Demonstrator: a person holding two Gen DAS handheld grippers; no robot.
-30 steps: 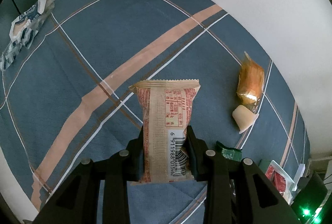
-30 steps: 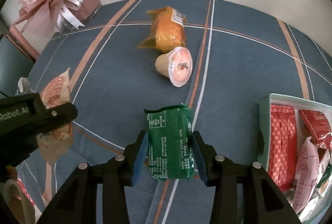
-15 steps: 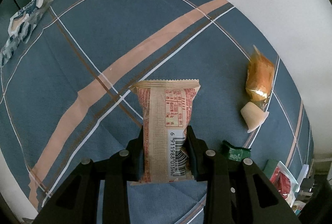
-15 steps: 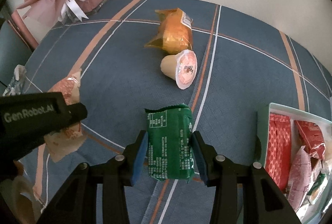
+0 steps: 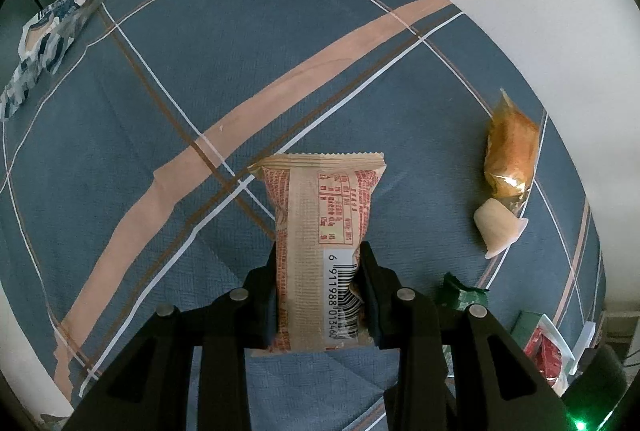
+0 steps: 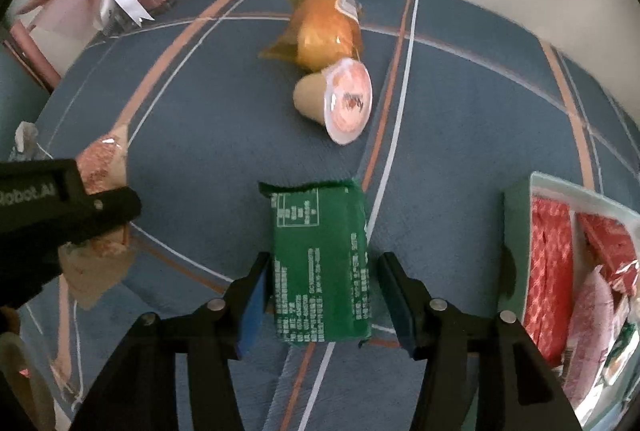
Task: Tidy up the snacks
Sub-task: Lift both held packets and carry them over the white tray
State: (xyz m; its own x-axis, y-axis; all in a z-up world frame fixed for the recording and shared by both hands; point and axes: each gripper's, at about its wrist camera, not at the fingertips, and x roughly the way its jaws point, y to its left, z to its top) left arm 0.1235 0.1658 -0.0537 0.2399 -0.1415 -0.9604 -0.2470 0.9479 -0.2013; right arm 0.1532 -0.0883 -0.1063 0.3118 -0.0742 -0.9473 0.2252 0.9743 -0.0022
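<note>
Left gripper (image 5: 320, 283) points steeply down, jaws clamped on the lower half of a tan-and-red crimped snack packet with a barcode (image 5: 322, 231), held off the blue plaid tablecloth (image 5: 200, 79); the packet's top sticks out past the fingertips. Right gripper (image 6: 322, 287) jaws are opening: the green foil snack packet (image 6: 320, 255) sits between the blue pads, a gap showing on the right side, the left pad just beside it. Orange translucent snack bag (image 6: 320, 27) and small jelly cup on its side (image 6: 336, 99) lie touching toward the far edge of the cloth. Pale-green tray of red and pink packets (image 6: 516, 231) at the right edge. Blue-white wrapper (image 5: 48, 27) at the far left edge.
</note>
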